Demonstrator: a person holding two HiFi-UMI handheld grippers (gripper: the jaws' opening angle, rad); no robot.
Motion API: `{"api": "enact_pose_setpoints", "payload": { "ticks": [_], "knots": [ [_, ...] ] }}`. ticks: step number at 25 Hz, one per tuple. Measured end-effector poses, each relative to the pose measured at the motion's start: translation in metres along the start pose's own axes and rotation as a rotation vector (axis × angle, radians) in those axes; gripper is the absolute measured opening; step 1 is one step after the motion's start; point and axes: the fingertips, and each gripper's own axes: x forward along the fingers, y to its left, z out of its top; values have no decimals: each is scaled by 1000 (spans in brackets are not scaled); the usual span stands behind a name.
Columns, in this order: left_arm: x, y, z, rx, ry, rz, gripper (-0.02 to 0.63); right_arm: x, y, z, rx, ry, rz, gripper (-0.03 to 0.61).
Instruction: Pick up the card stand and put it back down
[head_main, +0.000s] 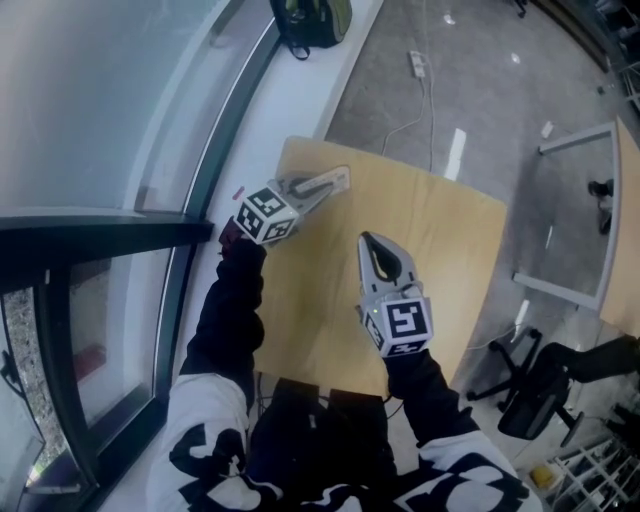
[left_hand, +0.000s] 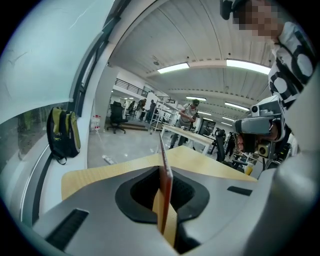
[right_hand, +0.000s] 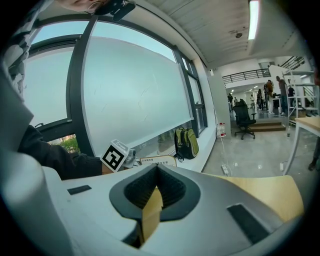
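The left tongs (head_main: 318, 193) reach over the far left corner of the wooden tabletop (head_main: 440, 250), and they are clamped on the card stand (head_main: 340, 177). In the left gripper view the stand shows edge-on as a thin upright sheet with a reddish-brown edge, pinched between the 2 dark pads with no gap on either side. From the right gripper view its pale face with a line of small print looks toward the middle of the tabletop; the print is too small to read. Whether the stand's foot touches the wood or hangs just above it cannot be told.

The right tongs (head_main: 372, 240) sit over the middle of the tabletop, well apart from the stand, pointing far. Their jaws are pressed together with nothing between them; only bare wood shows through the notch behind the pads.

A green and black backpack (head_main: 310, 20) stands on the white window ledge (head_main: 270, 110) beyond the far left corner. A white power strip (head_main: 418, 62) lies on the grey floor past the far edge, and a black office chair (head_main: 535, 390) stands to the near right.
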Motion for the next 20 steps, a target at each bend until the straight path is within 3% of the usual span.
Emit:
{"api": "enact_pose_setpoints", "payload": {
  "ticks": [8, 20],
  "knots": [
    [-39, -46, -18, -53, 77, 71, 23, -44, 25, 14, 9, -12, -44, 18],
    [-157, -99, 40, 35, 95, 271, 24, -88, 100, 47, -62, -63, 34, 18]
  ]
}}
